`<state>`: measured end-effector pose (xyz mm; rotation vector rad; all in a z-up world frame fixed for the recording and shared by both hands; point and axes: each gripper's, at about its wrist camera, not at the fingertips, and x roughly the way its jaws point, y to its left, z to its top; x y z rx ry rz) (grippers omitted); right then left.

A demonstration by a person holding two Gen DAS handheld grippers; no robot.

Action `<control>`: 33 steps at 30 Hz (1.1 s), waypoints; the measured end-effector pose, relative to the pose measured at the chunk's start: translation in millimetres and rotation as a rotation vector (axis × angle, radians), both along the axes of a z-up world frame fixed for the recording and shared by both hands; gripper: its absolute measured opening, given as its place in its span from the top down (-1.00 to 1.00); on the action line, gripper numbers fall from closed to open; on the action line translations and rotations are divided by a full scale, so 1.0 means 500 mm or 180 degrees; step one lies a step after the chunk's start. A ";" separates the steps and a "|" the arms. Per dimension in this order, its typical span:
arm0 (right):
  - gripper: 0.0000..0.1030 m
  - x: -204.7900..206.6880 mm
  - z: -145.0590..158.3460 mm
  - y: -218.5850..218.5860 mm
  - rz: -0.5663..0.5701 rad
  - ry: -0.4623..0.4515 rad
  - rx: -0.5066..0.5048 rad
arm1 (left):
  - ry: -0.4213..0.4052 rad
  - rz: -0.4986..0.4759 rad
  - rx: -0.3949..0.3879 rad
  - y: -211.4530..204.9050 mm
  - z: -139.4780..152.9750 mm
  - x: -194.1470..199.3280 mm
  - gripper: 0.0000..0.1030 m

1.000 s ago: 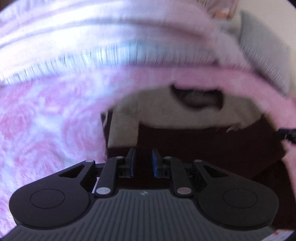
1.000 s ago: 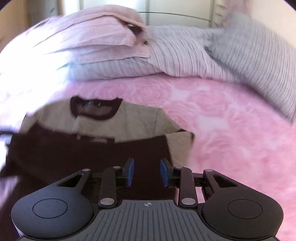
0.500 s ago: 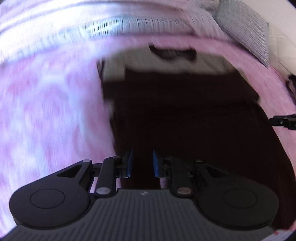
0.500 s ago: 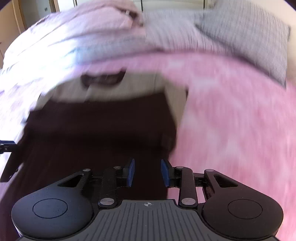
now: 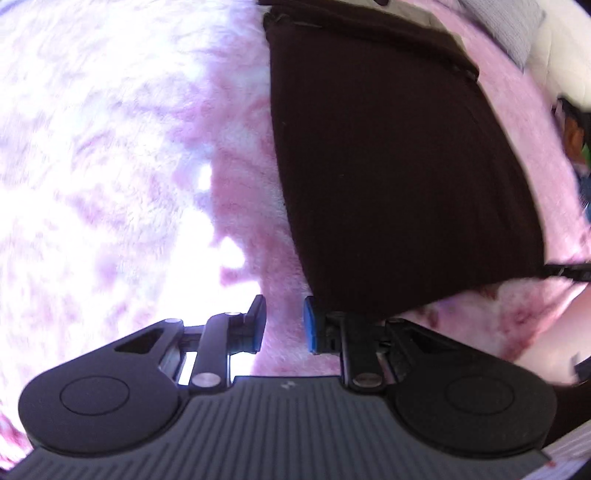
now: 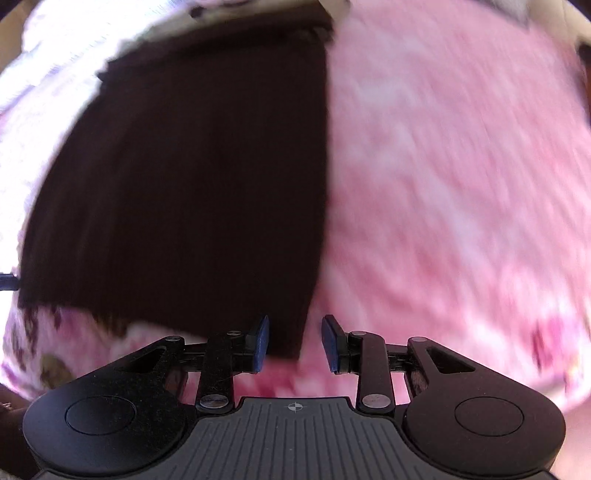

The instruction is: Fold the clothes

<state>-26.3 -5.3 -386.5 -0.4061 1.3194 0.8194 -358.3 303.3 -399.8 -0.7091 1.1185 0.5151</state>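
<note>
While it lies flat on the pink blanket (image 5: 236, 206), the dark garment (image 5: 391, 155) shows a beige top edge at its far end. Its near hem sits just ahead of both tools. At the near left corner, the left gripper (image 5: 282, 328) has its 2 blue pads apart, with only blanket between them; the corner is beside the right pad. At the near right corner, the right gripper (image 6: 293, 341) also has its jaws apart, and the garment's corner reaches into the gap without being pinched. A grey pillow (image 5: 509, 26) lies at the far right edge.
</note>
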 end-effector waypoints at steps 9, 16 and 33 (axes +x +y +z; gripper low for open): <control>0.09 0.093 -0.003 -0.039 -0.0722 0.0525 0.0740 | -0.0621 0.0538 -0.0747 0.070 -0.035 -0.007 0.44; 0.09 0.133 -0.056 -0.069 -0.0692 0.0832 0.0961 | -0.0763 0.0809 -0.1246 0.098 -0.101 -0.013 0.40; 0.57 0.143 -0.106 -0.076 -0.0900 0.1517 0.1322 | -0.0937 0.0674 -0.1630 0.105 -0.139 -0.026 0.68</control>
